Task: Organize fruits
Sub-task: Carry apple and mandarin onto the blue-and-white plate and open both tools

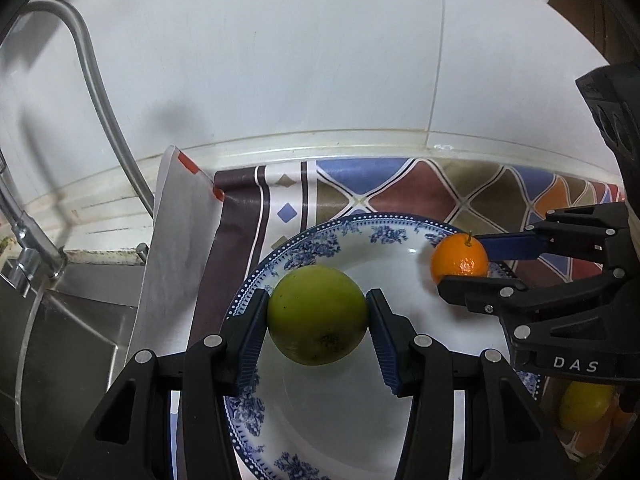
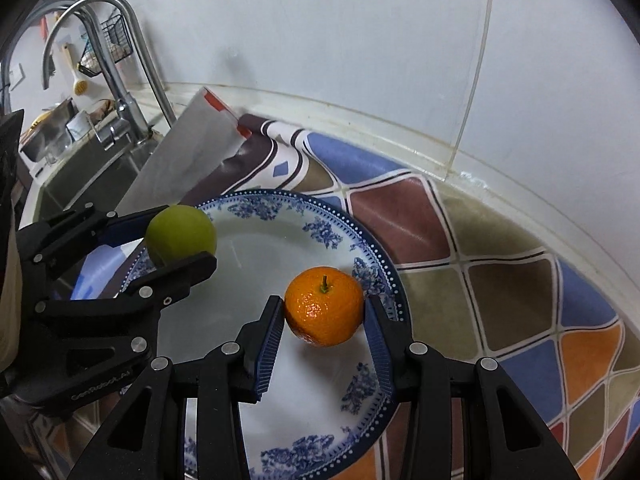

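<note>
Over a blue-and-white patterned plate [image 1: 304, 240], seen from the left wrist camera, the left gripper [image 1: 317, 320] is holding a green apple [image 1: 317, 318], its blue pads pressing on both sides of the fruit. The apple is sitting just above the plate's white centre; whether it is touching the plate cannot be told. To the right, the right gripper [image 1: 470, 266] is clamping a small orange mandarin [image 1: 460, 260] near the plate's far rim. At the lower right edge, a yellowish fruit [image 1: 586, 404] is lying off the plate, blurred and partly hidden. A patterned tablecloth [image 1: 400, 184] is covering the counter, with a steel sink [image 1: 80, 320] and tap at the left.

From the right wrist camera, the right gripper [image 2: 324, 312] is gripping the mandarin [image 2: 324, 310], stem up, over the right side of the plate [image 2: 280, 208], jaws closed against its sides. At the left, the left gripper [image 2: 176, 240] is holding the green apple [image 2: 180, 234] above the plate's left rim.

Judging by this, both fruits are arriving at the plate but neither is released yet; the plate is otherwise bare, and the yellowish fruit is probably waiting its turn.
</note>
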`<state>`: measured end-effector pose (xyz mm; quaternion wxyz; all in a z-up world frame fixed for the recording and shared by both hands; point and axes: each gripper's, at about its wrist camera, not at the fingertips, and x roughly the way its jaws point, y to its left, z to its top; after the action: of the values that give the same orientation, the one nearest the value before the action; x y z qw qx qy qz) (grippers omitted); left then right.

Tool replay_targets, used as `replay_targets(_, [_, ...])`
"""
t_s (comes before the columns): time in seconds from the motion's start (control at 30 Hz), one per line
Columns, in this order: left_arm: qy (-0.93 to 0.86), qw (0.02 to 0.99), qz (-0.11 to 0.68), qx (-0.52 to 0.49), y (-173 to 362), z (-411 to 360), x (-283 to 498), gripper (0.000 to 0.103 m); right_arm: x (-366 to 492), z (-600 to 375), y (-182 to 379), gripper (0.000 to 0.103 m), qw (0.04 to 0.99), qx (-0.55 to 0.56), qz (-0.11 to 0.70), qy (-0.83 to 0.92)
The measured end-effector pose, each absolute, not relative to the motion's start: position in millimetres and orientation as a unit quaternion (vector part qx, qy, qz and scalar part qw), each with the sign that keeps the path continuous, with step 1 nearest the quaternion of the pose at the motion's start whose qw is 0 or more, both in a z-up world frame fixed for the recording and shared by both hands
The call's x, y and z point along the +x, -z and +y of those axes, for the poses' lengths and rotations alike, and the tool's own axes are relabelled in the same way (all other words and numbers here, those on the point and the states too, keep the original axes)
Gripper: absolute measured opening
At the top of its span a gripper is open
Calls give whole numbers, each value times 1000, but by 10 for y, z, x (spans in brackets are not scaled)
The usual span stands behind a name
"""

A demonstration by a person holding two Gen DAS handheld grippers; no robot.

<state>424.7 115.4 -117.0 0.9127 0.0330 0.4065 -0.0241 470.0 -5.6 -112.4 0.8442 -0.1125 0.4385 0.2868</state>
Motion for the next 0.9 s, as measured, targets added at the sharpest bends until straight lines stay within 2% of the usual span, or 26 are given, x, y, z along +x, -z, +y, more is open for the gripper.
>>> replay_targets(0.17, [13,917,398,33,1172,1145,4261,49,4732,-49,1169,42,841,-109,445,-288])
replay_targets(0.37, [1,922,384,35,1040,1156,4173,58,4734,-71,1171,44,839,-91,451,-290])
replay_targets(0.47, [-1,925,378,35,941,1142,4079,61,4667,-76,1091,49,842,-94,445,-291])
replay_targets(0.53, [-7,928,371,40,863,1123,4002,65,4612,-89,1018,49,843,-95,440,-293])
replay_targets(0.83, [-22,943,331,41,458,996,3480,73,4106,-342,642,54,880,-109,384,-256])
replay_targets(0.9, [-22,947,317,44,362,940,3327,74,3954,-456,548,59,891,-106,367,-244])
